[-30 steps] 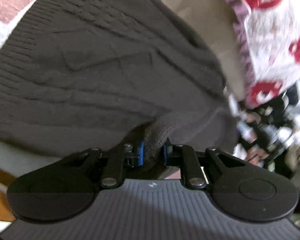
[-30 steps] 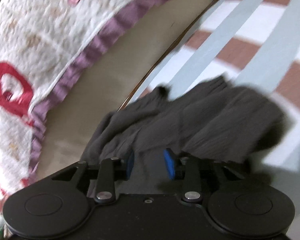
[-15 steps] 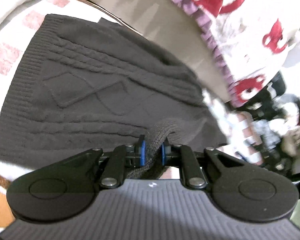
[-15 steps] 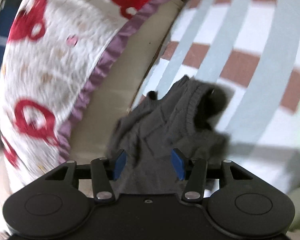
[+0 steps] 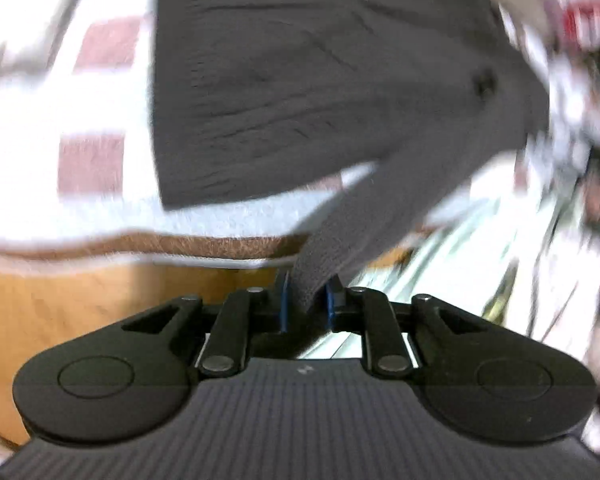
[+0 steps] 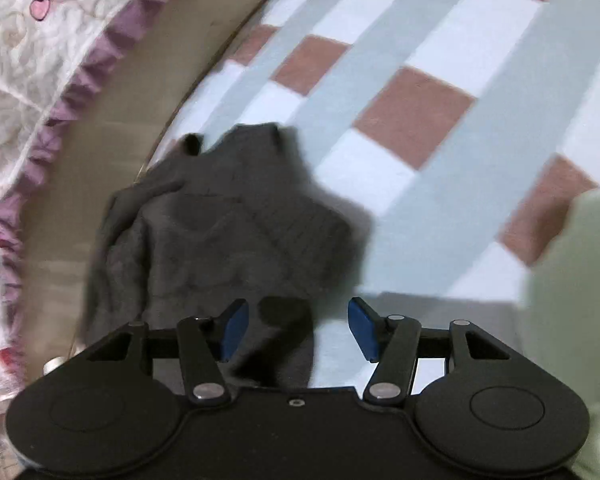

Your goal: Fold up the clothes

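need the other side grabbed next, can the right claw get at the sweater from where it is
Probably yes: the right claw has just been opening and stands wide, with a fold of the dark sweater lying loose between its blue pads, and nothing covers it.

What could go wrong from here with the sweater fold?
1. The left gripper pinches only a narrow strip of the sweater; lifting further may let it slip out.
2. The right gripper has just been opening, pads clear of the cloth, so that bunched end near the bed edge may stay crumpled.
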Motion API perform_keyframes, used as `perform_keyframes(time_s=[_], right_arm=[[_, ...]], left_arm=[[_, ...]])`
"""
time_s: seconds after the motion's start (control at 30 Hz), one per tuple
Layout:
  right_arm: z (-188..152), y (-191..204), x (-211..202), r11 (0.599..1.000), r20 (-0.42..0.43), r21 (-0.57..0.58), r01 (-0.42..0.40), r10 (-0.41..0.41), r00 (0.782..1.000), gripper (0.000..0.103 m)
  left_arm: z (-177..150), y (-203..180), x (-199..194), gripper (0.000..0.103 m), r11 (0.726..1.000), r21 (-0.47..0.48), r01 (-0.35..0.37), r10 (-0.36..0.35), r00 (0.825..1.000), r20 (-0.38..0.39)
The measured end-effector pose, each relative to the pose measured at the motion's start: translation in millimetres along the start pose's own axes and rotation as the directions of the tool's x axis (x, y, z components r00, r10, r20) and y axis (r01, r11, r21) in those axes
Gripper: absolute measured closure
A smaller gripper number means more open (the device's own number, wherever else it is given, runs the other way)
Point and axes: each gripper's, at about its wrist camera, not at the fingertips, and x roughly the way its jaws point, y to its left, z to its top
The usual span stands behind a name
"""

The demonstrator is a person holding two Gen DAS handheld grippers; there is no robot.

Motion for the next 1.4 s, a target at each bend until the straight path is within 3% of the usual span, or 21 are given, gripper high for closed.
perform_keyframes(time_s=[0.07, 0.2, 0.37, 0.5, 0.57, 0.63, 0.73, 0.8, 0.87, 0.93, 0.97, 1.0, 1.03, 1.07, 1.1, 1.13, 1.17, 1.2, 1.3, 1.37, 1.4], right_arm=[[2, 3, 0, 1.000, 0.026, -0.014, -0.011, 0.011, 1.000, 0.041], [-1, -4, 7, 1.000, 0.008, 0.026, 0.016, -0.016, 1.000, 0.041], [-11, -11, 2, 0.980, -0.016, 0.126, -0.157, 0.160, 0.987, 0.041], [-32, 6, 21, 0.964, -0.172, 0.117, -0.241, 0.258, 0.951, 0.041], [-45, 20, 29, 0.987, -0.244, 0.016, -0.159, 0.158, 0.957, 0.041], [-56, 30, 29, 0.995, -0.237, -0.068, -0.072, 0.054, 0.970, 0.041], [-59, 29, 26, 0.996, -0.190, -0.084, 0.024, -0.039, 0.981, 0.041], [-57, 20, 28, 0.999, -0.200, -0.026, 0.019, -0.024, 0.980, 0.041], [-57, 16, 39, 1.000, -0.250, 0.014, -0.010, 0.013, 0.968, 0.040], [-55, 20, 48, 0.999, -0.273, 0.012, -0.042, 0.043, 0.961, 0.030], [-55, 24, 52, 0.998, -0.275, 0.002, -0.061, 0.059, 0.960, 0.020], [-57, 28, 56, 0.996, -0.274, -0.013, -0.083, 0.076, 0.959, 0.018], [-58, 35, 61, 0.993, -0.274, -0.054, -0.101, 0.082, 0.958, 0.020], [-61, 45, 65, 0.987, -0.270, -0.128, -0.095, 0.058, 0.961, 0.039], [-66, 55, 67, 0.976, -0.255, -0.210, -0.058, 0.003, 0.967, 0.056], [-72, 65, 69, 0.954, -0.228, -0.299, -0.012, -0.059, 0.972, 0.090], [-78, 73, 69, 0.925, -0.188, -0.378, 0.032, -0.110, 0.976, 0.089], [-80, 78, 62, 0.915, -0.148, -0.403, 0.031, -0.099, 0.984, 0.090], [-75, 87, 15, 0.901, 0.065, -0.433, 0.021, 0.007, 0.998, 0.093], [-74, 91, -26, 0.894, 0.226, -0.442, 0.074, 0.031, 0.974, 0.094], [-75, 92, -46, 0.889, 0.304, -0.442, 0.122, 0.020, 0.953, 0.094]], left_arm=[[10, -31, -20, 0.085, 0.965, 0.239, -0.103, 0.099, 0.995, 0.026], [38, -51, -50, 0.083, 0.947, 0.293, -0.135, 0.109, 0.989, 0.104], [78, -97, -26, 0.070, 0.903, 0.411, -0.123, -0.002, 0.957, 0.291], [110, -124, 45, 0.070, 0.920, 0.392, 0.030, -0.170, 0.929, 0.330], [125, -138, 84, 0.070, 0.921, 0.378, 0.089, -0.215, 0.927, 0.306], [138, -155, 117, 0.070, 0.921, 0.383, 0.074, -0.192, 0.941, 0.279], [147, -162, 130, 0.070, 0.917, 0.397, 0.045, -0.202, 0.910, 0.363], [152, -155, 133, 0.070, 0.924, 0.354, 0.145, -0.274, 0.897, 0.347], [152, -150, 139, 0.069, 0.915, 0.339, 0.220, -0.325, 0.899, 0.293], [148, -152, 144, 0.066, 0.908, 0.365, 0.205, -0.314, 0.911, 0.269], [145, -152, 144, 0.062, 0.907, 0.375, 0.189, -0.305, 0.911, 0.279], [142, -151, 142, 0.061, 0.906, 0.377, 0.190, -0.310, 0.905, 0.290], [139, -150, 141, 0.061, 0.905, 0.375, 0.202, -0.323, 0.900, 0.294], [136, -150, 142, 0.060, 0.901, 0.365, 0.232, -0.346, 0.894, 0.285], [134, -150, 143, 0.059, 0.897, 0.357, 0.262, -0.367, 0.891, 0.268], [131, -152, 146, 0.059, 0.892, 0.353, 0.281, -0.379, 0.892, 0.247], [128, -156, 148, 0.060, 0.890, 0.354, 0.289, -0.383, 0.894, 0.233], [125, -161, 150, 0.061, 0.887, 0.357, 0.292, -0.384, 0.896, 0.223], [115, -182, 155, 0.067, 0.878, 0.362, 0.313, -0.399, 0.897, 0.191], [108, -199, 154, 0.103, 0.852, 0.372, 0.369, -0.448, 0.881, 0.151], [103, -207, 153, 0.103, 0.831, 0.370, 0.415, -0.484, 0.868, 0.113]])
